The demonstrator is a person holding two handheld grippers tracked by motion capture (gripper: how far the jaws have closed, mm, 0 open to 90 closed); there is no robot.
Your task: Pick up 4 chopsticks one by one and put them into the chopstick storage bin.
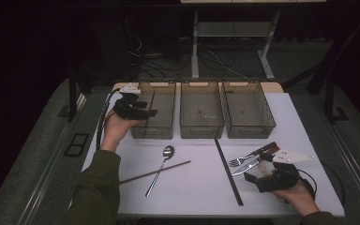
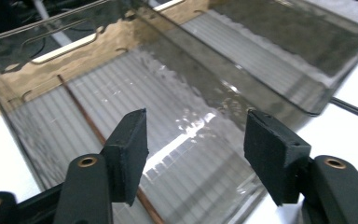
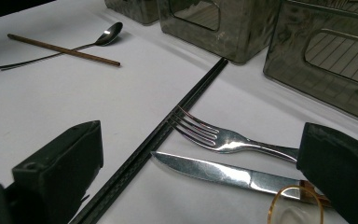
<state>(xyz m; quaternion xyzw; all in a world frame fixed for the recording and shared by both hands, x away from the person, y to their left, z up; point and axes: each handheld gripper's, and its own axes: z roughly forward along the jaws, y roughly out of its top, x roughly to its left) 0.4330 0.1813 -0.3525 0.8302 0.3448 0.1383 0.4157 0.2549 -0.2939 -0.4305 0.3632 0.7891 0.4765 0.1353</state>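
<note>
The left gripper (image 1: 143, 108) is held over the left bin (image 1: 161, 129), its jaws apart with nothing between them; in the left gripper view a brown chopstick (image 2: 81, 112) is seen lying on the ribbed floor of that bin (image 2: 205, 93), below the parted jaws. The right gripper (image 1: 258, 174) is held low near the right front of the bench (image 1: 192, 187), its jaws spread wide and clamped on nothing. Just ahead of it a fork (image 3: 223, 137) and a knife (image 3: 214, 171) are laid side by side, beside a black chopstick (image 3: 168, 128). Farther left a spoon (image 1: 161, 166) is crossed by a second brown chopstick (image 1: 154, 172).
</note>
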